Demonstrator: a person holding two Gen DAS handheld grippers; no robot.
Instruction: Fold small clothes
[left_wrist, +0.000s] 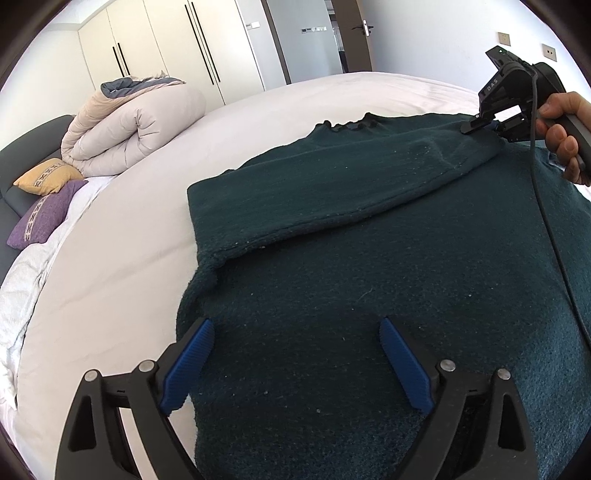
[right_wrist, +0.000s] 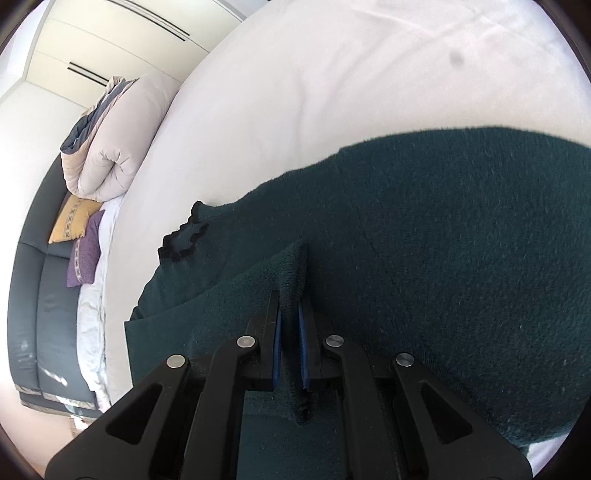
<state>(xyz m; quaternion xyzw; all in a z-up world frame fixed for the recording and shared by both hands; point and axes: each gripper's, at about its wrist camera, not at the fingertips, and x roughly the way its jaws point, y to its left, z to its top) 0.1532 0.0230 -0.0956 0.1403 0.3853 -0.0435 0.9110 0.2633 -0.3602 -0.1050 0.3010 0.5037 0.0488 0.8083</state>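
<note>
Right claw (right_wrist: 290, 314) pinches sweater (left_wrist: 369, 277), collar (left_wrist: 351, 125) pointing away.

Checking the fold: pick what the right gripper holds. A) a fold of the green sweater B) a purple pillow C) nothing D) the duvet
A: the right gripper has its blue pads shut on a pinched fold of the green sweater.
</note>
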